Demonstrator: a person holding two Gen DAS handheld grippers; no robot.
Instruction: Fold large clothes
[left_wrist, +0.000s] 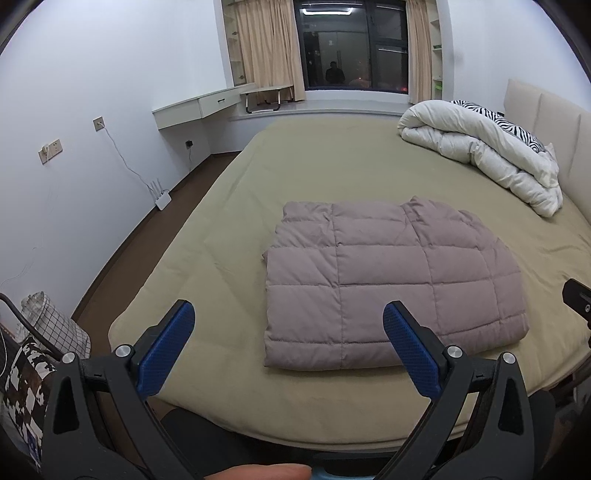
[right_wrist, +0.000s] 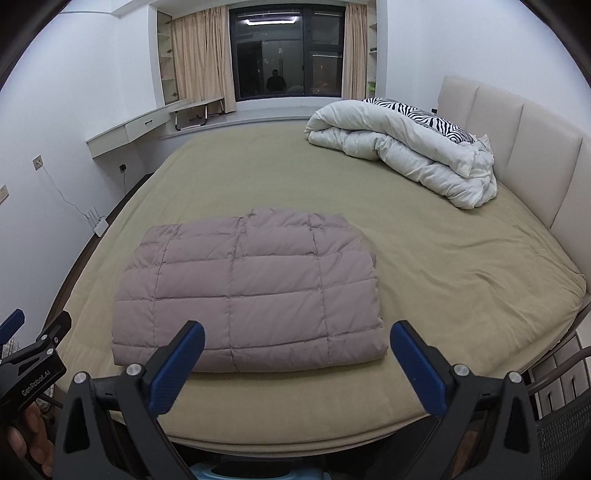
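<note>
The jacket (left_wrist: 391, 284) lies folded near the bed's (left_wrist: 332, 166) foot edge. Left gripper (left_wrist: 288, 332) and right gripper (right_wrist: 297, 350) hover spread wide, empty. Puffy layers may spring apart if nudged.

quilted mauve jacket (right_wrist: 247, 291) | folded rectangle | flat on bed's near part

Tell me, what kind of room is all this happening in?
A bedroom in a home, most likely. A wide bed with a padded headboard fills most of it, a rolled white duvet lies near the headboard, and curtains frame a dark window. A folded mauve puffer garment rests on the bed.
</note>
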